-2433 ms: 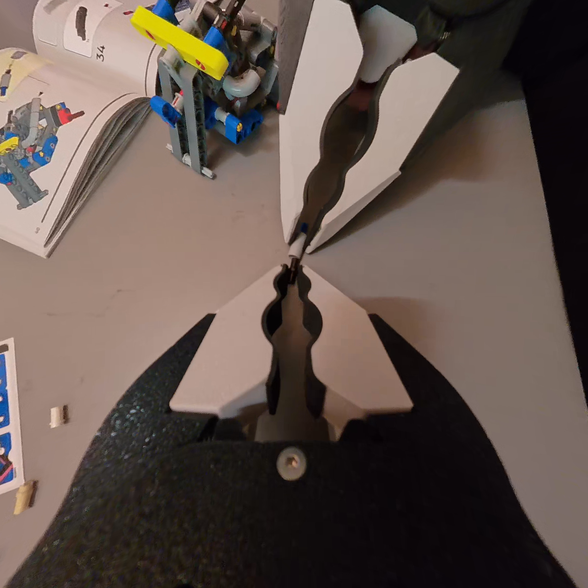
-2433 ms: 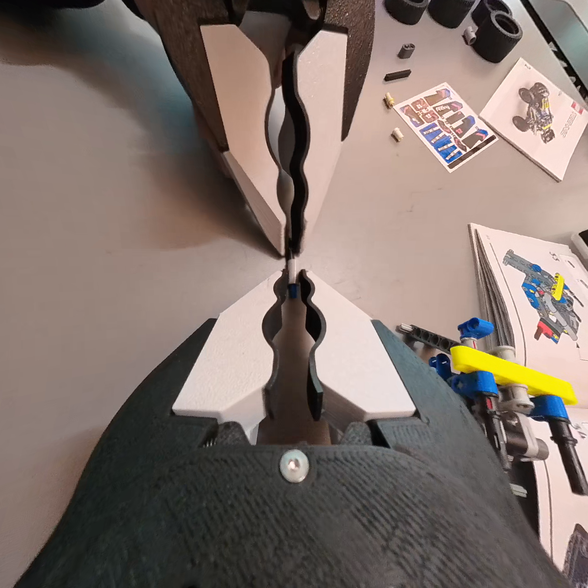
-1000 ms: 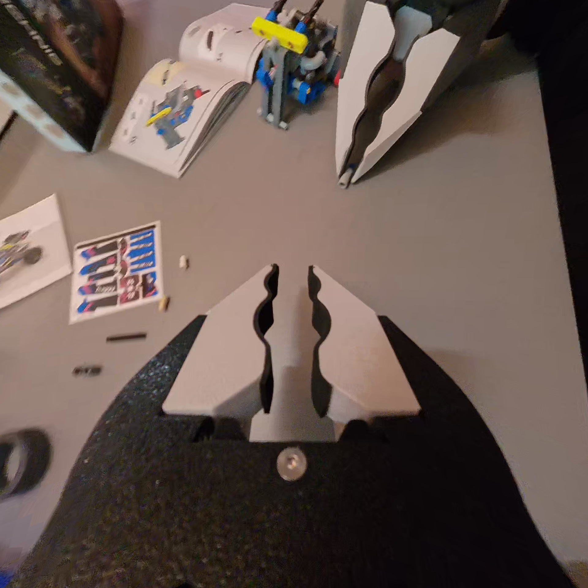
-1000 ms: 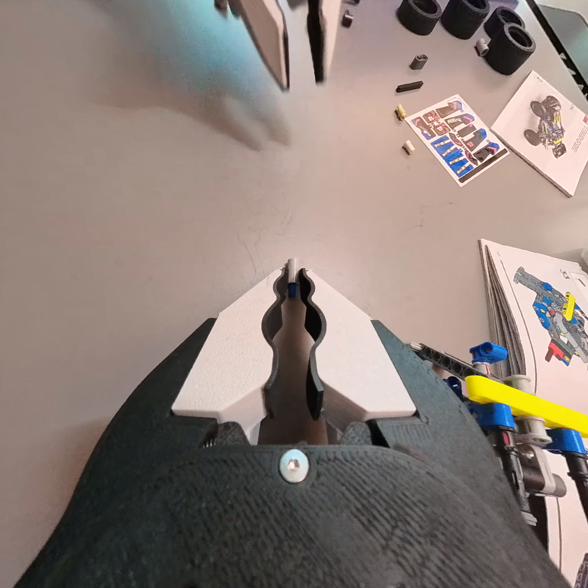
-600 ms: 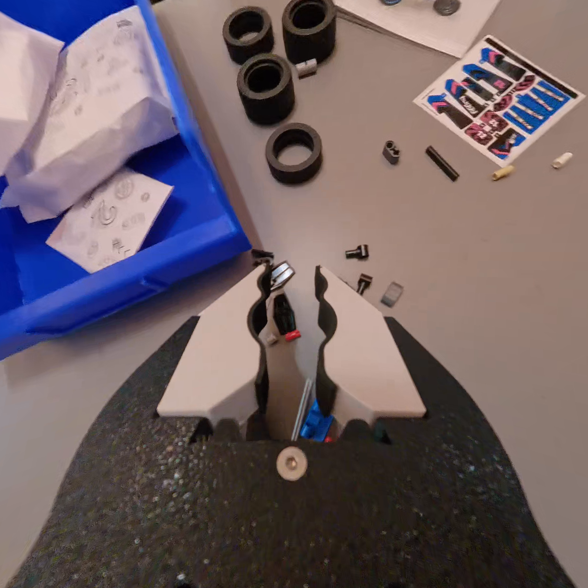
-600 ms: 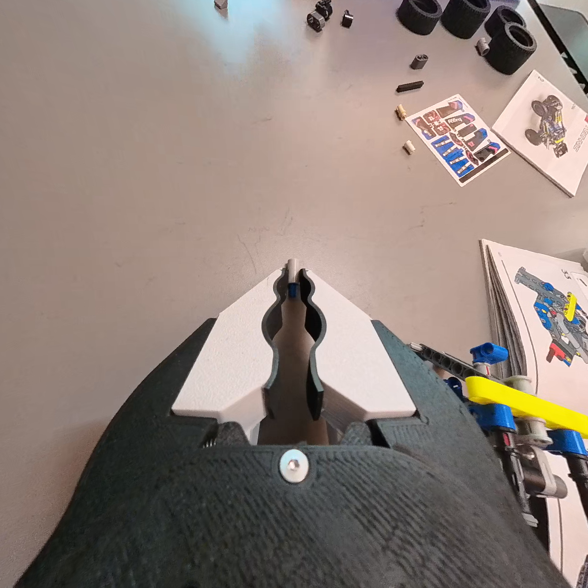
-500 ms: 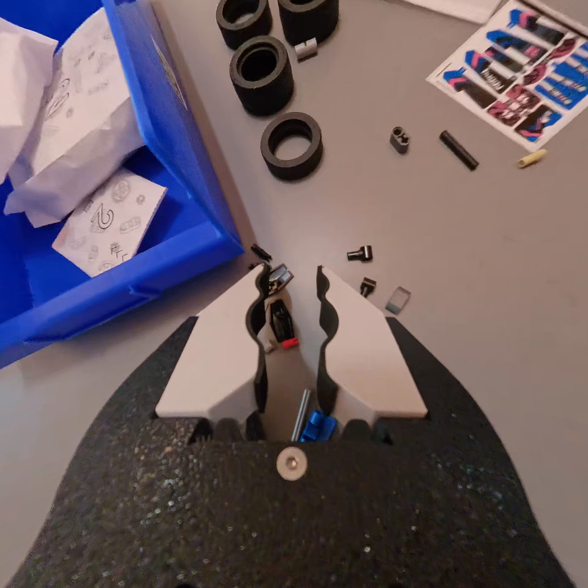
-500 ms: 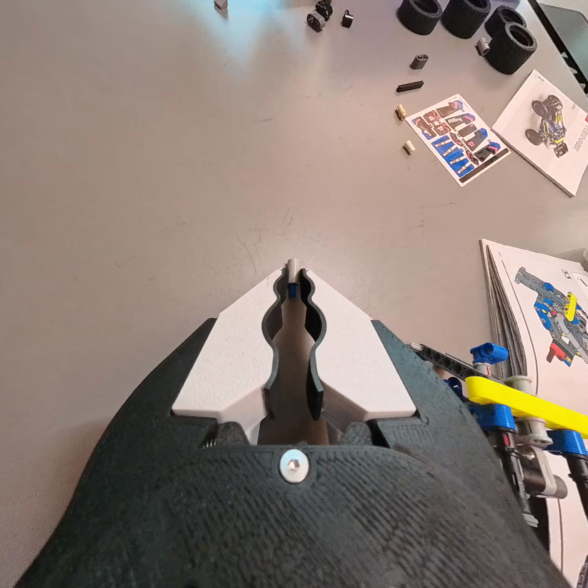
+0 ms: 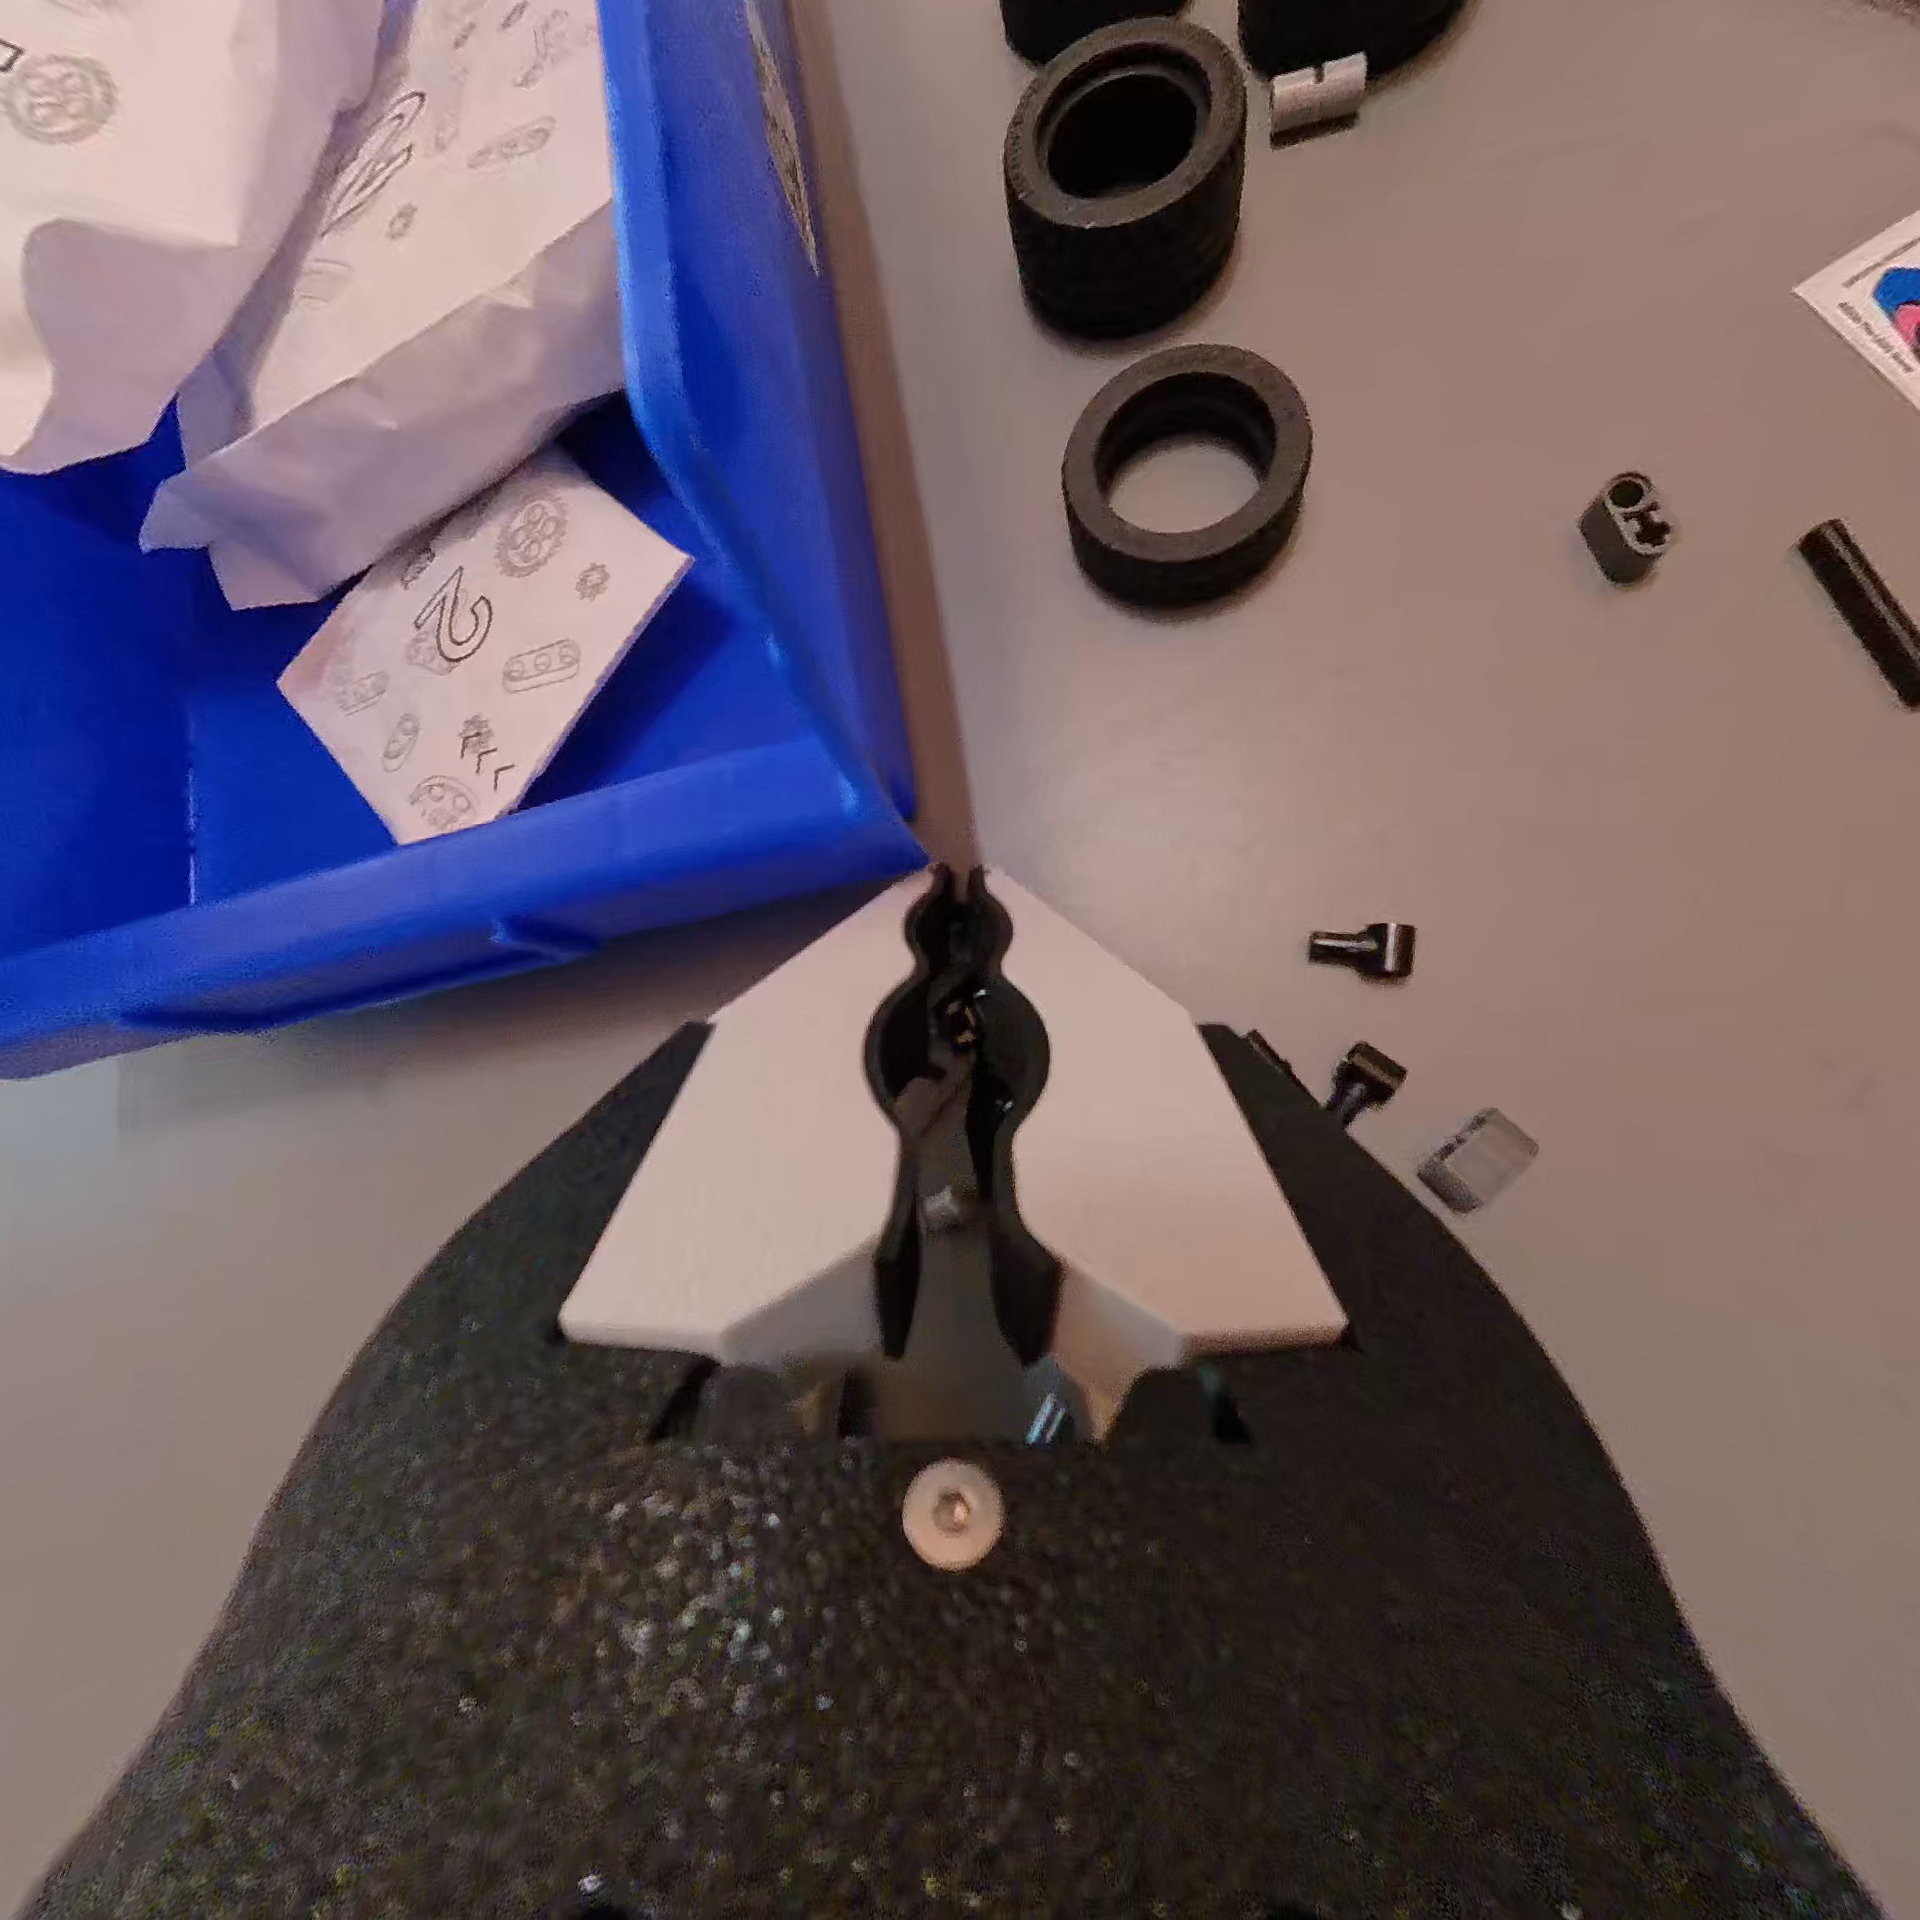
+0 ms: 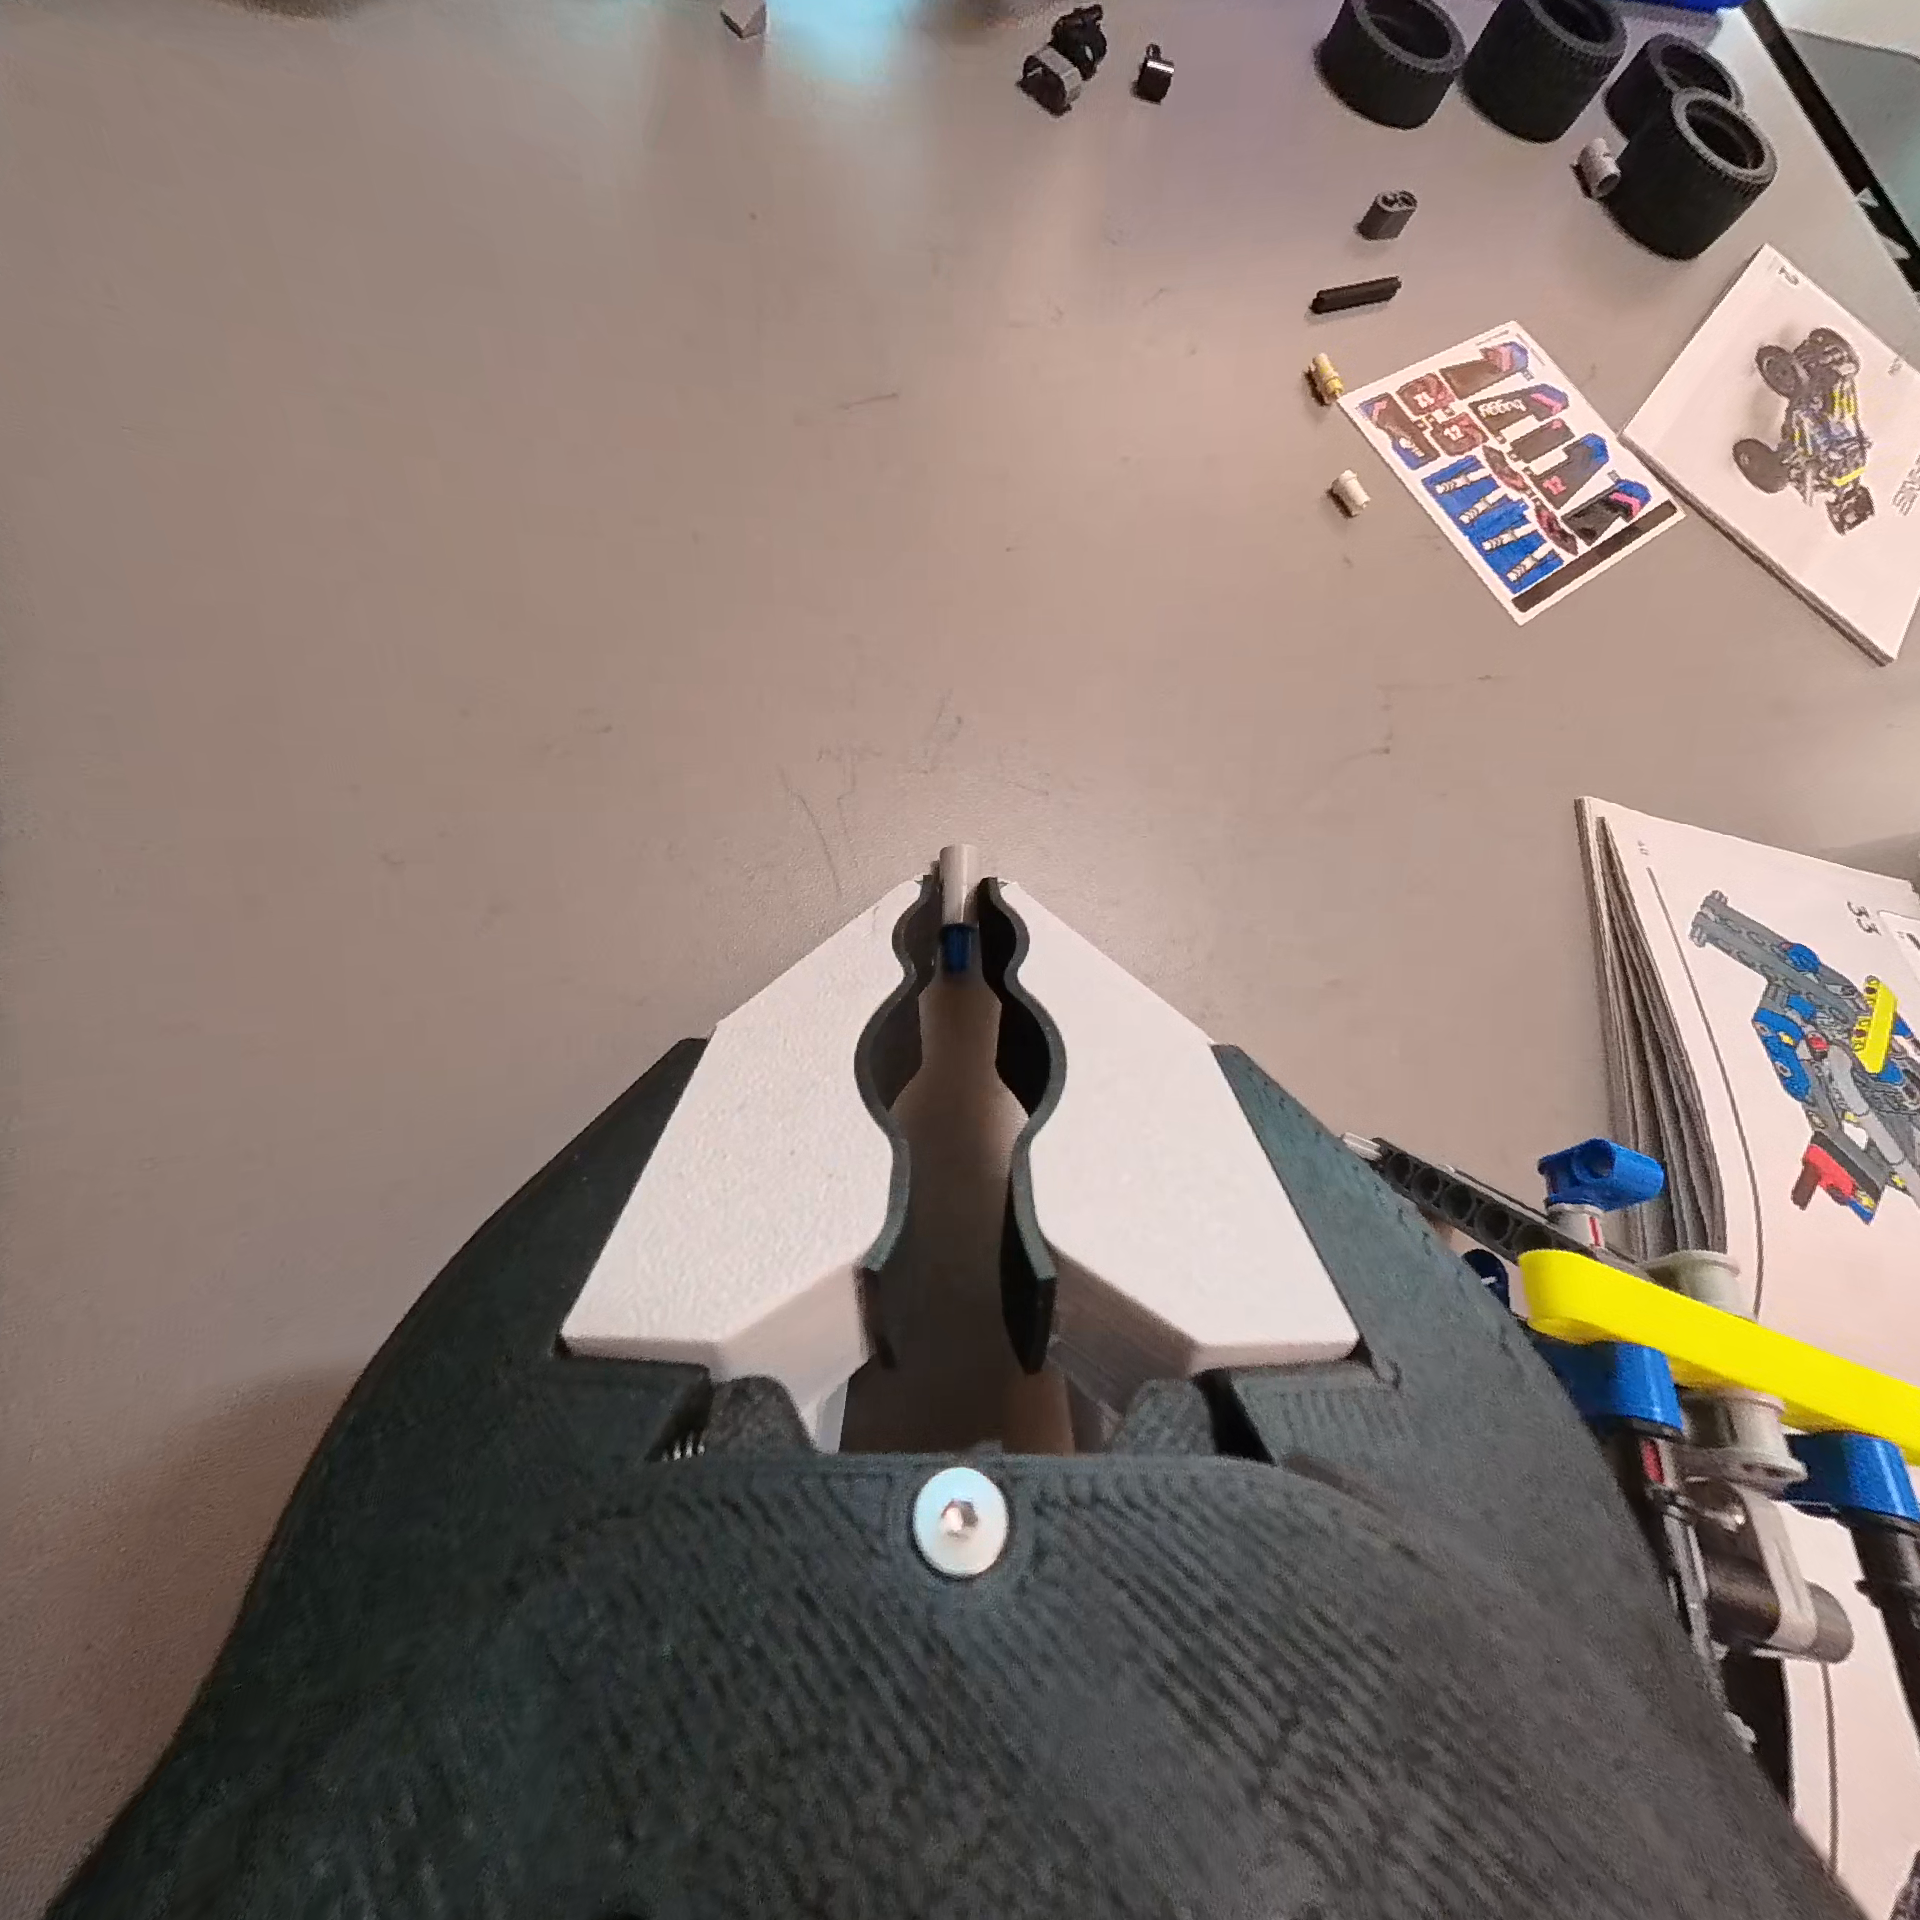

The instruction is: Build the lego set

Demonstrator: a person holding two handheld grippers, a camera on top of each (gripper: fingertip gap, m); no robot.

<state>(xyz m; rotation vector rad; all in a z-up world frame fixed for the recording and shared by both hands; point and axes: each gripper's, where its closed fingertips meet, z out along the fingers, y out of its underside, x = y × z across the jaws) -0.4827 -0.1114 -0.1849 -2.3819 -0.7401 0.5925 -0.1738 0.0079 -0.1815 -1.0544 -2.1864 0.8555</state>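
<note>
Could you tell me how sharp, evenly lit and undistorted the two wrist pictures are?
Left wrist view: wide-angle bending bows the blue bin, edges smear with slight motion blur, light is dim and warm, and the black tyres stay fairly crisp. Right wrist view: sharper overall, a bluish glare patch on the table at top, and the brick model at the right edge is stretched.
</note>
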